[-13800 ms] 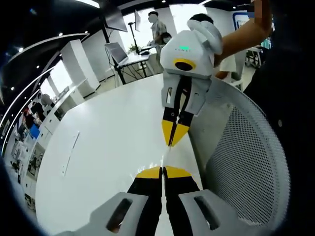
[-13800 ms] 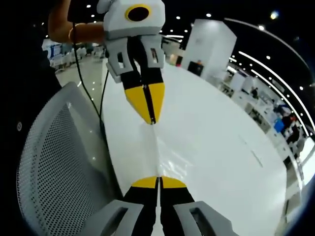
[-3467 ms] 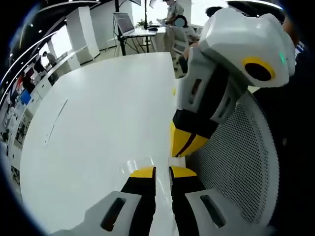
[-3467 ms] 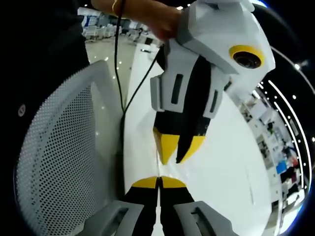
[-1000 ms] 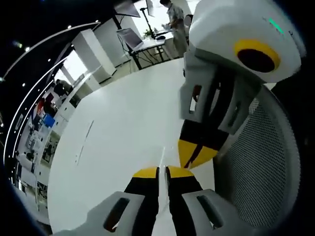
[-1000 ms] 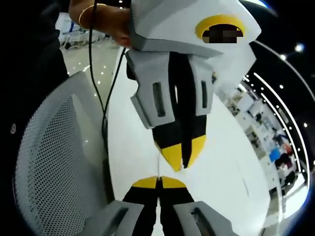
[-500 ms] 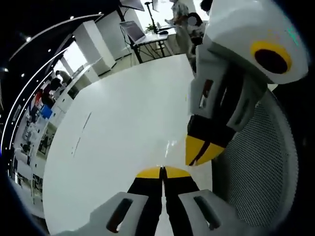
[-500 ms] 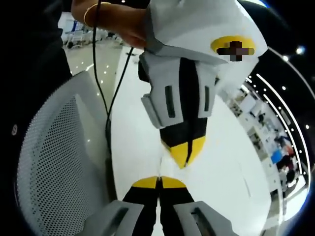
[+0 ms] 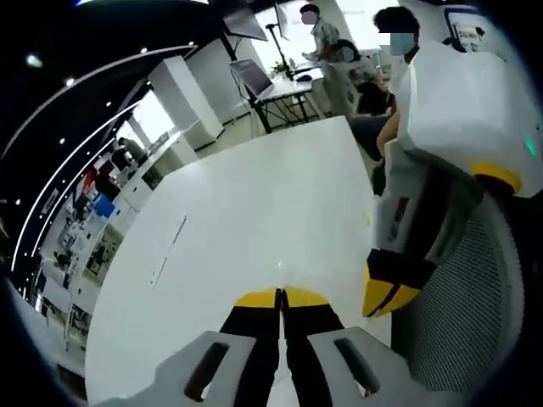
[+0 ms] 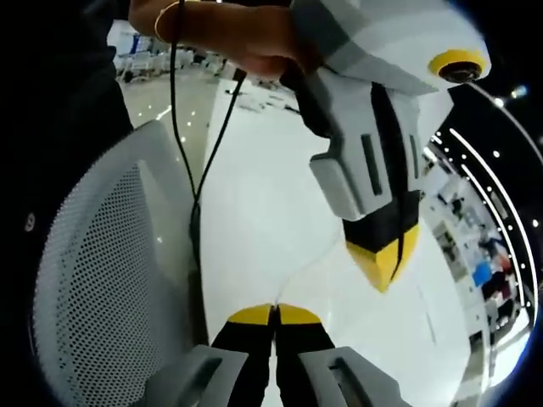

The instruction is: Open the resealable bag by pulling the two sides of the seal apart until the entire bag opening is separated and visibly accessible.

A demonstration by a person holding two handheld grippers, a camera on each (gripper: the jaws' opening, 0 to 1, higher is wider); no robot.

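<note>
Left gripper view: left tool [image 9: 281, 298] has its jaws pressed together over the white table [image 9: 254, 212]; a thin clear bag [image 10: 297, 270] edge, barely visible, runs from the closed right tool [image 10: 274, 315] toward the other tool's tips.

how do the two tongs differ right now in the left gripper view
The left tongs rise from the bottom centre over the white table, tips pointing away. The right tongs come in from the right beside the mesh chair, tips angled down and looking larger. Both have yellow tips, jaws shut.
</note>
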